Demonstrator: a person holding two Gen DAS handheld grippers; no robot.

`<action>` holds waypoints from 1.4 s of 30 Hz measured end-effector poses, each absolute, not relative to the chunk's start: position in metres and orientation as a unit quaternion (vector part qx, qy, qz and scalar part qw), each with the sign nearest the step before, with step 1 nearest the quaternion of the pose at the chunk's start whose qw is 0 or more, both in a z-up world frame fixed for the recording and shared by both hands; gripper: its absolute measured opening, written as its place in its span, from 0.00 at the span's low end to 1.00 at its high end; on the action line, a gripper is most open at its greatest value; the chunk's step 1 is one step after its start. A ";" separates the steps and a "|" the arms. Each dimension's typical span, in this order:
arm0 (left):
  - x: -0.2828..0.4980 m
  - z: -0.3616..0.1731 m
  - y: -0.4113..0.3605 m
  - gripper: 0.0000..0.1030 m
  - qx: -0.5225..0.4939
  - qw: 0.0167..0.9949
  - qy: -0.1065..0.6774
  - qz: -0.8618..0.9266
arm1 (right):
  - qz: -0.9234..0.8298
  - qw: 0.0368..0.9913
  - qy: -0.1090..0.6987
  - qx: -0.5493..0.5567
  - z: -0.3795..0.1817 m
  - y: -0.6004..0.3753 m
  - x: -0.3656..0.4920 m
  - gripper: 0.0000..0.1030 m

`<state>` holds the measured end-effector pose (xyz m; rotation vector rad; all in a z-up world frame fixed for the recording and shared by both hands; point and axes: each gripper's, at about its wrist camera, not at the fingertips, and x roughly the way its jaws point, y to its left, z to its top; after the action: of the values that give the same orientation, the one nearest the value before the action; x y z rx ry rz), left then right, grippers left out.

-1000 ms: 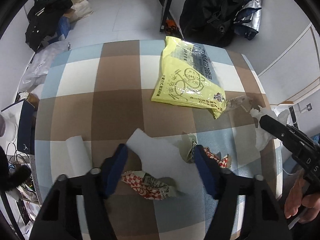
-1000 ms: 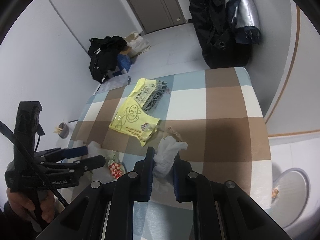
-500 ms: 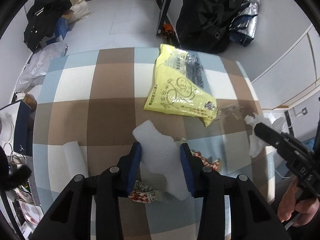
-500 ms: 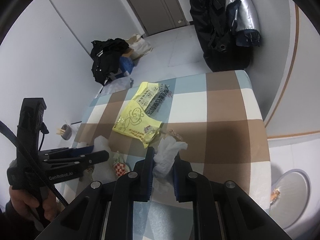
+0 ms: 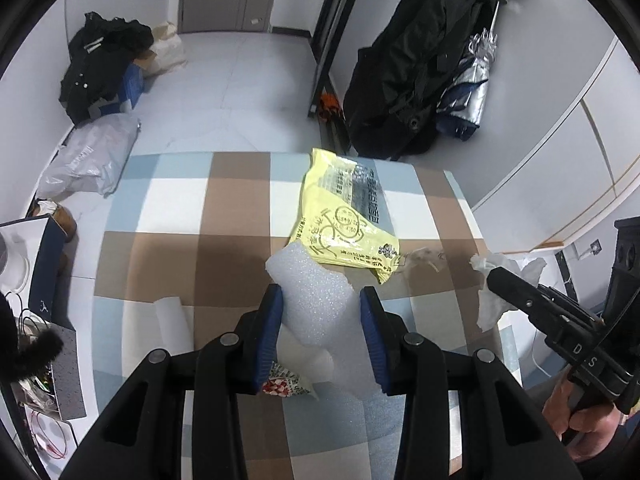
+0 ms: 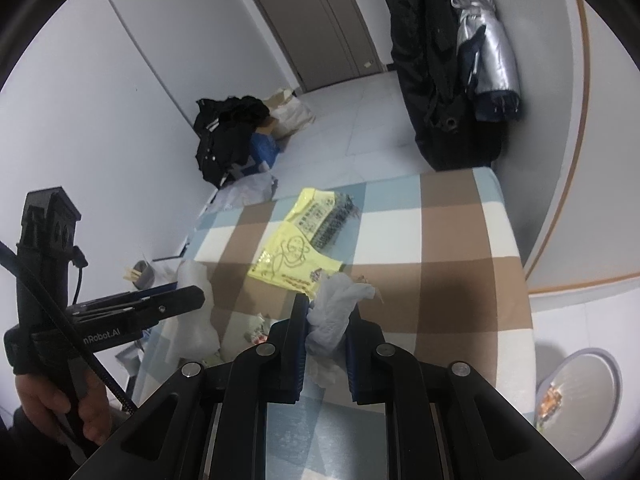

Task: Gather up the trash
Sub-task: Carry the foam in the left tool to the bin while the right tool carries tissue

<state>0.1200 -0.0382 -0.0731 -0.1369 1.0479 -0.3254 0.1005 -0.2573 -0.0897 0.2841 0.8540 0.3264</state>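
Left gripper (image 5: 320, 312) pinches foam sheet (image 5: 316, 300), right gripper (image 6: 326, 320) clamps tissue wad (image 6: 336, 304); yellow bag (image 5: 344, 224), red-checked wrapper (image 5: 284, 384) remain on table (image 5: 168, 248).

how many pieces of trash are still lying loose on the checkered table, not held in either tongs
4, possibly more hidden behind the tongs: a yellow plastic bag mid-table, a clear wrapper scrap beside its corner, a white paper roll at left, and a red-checked wrapper under the held foam sheet.

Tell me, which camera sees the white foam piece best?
The left wrist view. The foam piece sits right in the middle there, pinched between the left gripper pads, with its bumpy surface clear. In the right wrist view it is only a pale shape beside the left gripper, partly hidden.
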 end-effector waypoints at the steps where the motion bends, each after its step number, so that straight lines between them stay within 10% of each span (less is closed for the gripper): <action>1: 0.118 -0.071 -0.037 0.33 -0.070 0.853 0.494 -0.155 | 0.156 0.890 0.406 0.138 -0.087 -0.258 0.098 0.15; 42: 0.020 0.061 -0.201 0.33 0.017 0.892 0.337 -0.300 | 0.087 0.955 0.222 0.177 0.061 -0.419 -0.067 0.15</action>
<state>0.0202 -0.2012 0.0607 0.0346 0.6984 -0.6232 -0.0667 -0.4194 0.0615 0.3590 0.4499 0.1771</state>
